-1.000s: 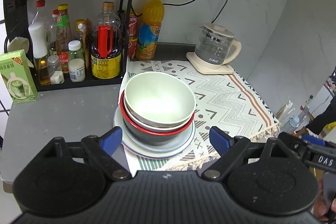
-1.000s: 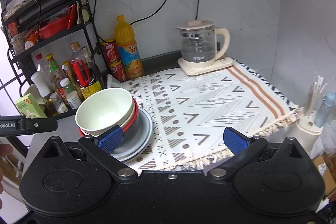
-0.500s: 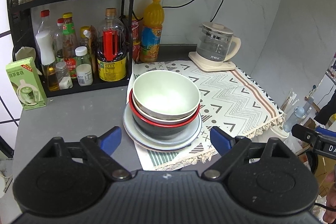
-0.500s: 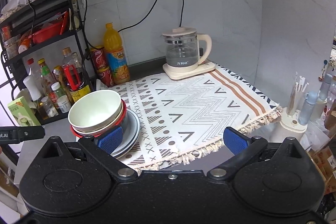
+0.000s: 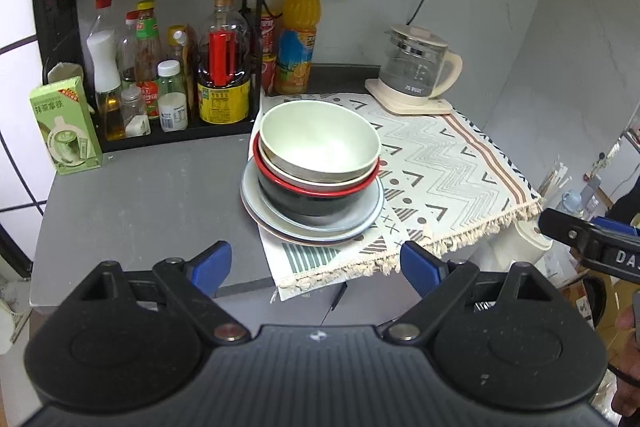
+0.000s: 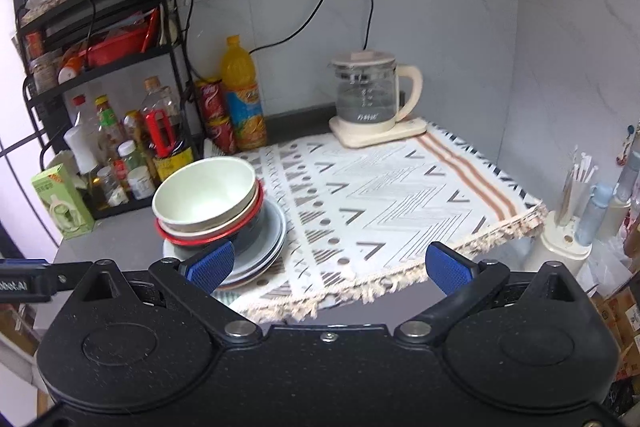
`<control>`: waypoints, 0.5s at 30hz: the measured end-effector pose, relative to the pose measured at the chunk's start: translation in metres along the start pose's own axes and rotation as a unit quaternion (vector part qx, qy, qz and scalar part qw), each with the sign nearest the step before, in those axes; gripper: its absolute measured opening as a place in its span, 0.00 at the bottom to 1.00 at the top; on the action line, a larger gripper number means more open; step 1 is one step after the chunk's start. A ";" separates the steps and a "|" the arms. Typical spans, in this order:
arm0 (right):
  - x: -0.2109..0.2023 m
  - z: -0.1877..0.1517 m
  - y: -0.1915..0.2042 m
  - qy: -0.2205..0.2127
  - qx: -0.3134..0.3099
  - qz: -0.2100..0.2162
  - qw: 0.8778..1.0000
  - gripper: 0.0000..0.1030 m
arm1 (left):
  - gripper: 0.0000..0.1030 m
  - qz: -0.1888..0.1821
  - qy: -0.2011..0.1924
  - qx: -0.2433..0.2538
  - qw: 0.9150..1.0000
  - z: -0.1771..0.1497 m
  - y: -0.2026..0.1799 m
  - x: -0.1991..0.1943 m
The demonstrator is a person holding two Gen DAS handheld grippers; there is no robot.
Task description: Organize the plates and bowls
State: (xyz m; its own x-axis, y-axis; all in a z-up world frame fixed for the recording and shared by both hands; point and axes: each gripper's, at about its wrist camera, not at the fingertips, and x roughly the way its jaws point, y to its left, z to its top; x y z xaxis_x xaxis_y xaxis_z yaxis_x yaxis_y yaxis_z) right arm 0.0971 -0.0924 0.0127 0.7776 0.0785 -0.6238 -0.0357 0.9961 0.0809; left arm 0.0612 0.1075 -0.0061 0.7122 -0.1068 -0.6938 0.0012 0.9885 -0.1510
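Observation:
A pale green bowl [image 5: 320,143] sits nested in a cream bowl and a red-rimmed black bowl [image 5: 316,201], all on stacked grey plates [image 5: 272,223] at the left edge of a patterned mat [image 5: 440,155]. The stack also shows in the right wrist view, with the green bowl [image 6: 204,191] on top and the plates [image 6: 264,247] below. My left gripper [image 5: 316,267] is open and empty, off the counter's front edge, short of the stack. My right gripper [image 6: 330,267] is open and empty, also off the front edge, to the right of the stack.
A black rack [image 5: 160,39] of bottles stands behind the stack. An orange juice bottle [image 5: 298,35], red cans and a glass kettle [image 5: 416,71] line the back. A green carton [image 5: 66,125] stands at the left. A holder with sticks [image 6: 568,227] stands beyond the right edge.
Both grippers have pulled back from the stack and risen. The bowls and plates look smaller and farther. The stack has not moved.

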 end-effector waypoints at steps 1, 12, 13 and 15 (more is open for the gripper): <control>0.000 -0.001 0.001 0.002 -0.001 0.001 1.000 1.00 | 0.87 0.002 -0.002 0.007 1.000 -0.001 -0.003 -0.001; -0.006 -0.004 0.006 -0.005 -0.013 -0.010 1.000 1.00 | 0.87 0.011 -0.015 0.035 0.999 -0.003 -0.018 -0.004; -0.007 -0.004 0.006 -0.007 -0.012 -0.011 1.000 1.00 | 0.87 0.010 -0.015 0.036 0.999 -0.003 -0.018 -0.005; -0.008 -0.005 0.004 -0.009 -0.009 -0.014 1.000 1.00 | 0.87 0.009 -0.017 0.036 0.999 -0.003 -0.018 -0.005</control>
State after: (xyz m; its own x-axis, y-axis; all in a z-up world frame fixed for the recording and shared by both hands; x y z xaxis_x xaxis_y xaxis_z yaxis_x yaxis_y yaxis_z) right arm 0.0876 -0.0887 0.0143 0.7899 0.0506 -0.6111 -0.0258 0.9985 0.0492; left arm 0.0555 0.0897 -0.0018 0.7357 -0.0859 -0.6718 0.0380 0.9956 -0.0857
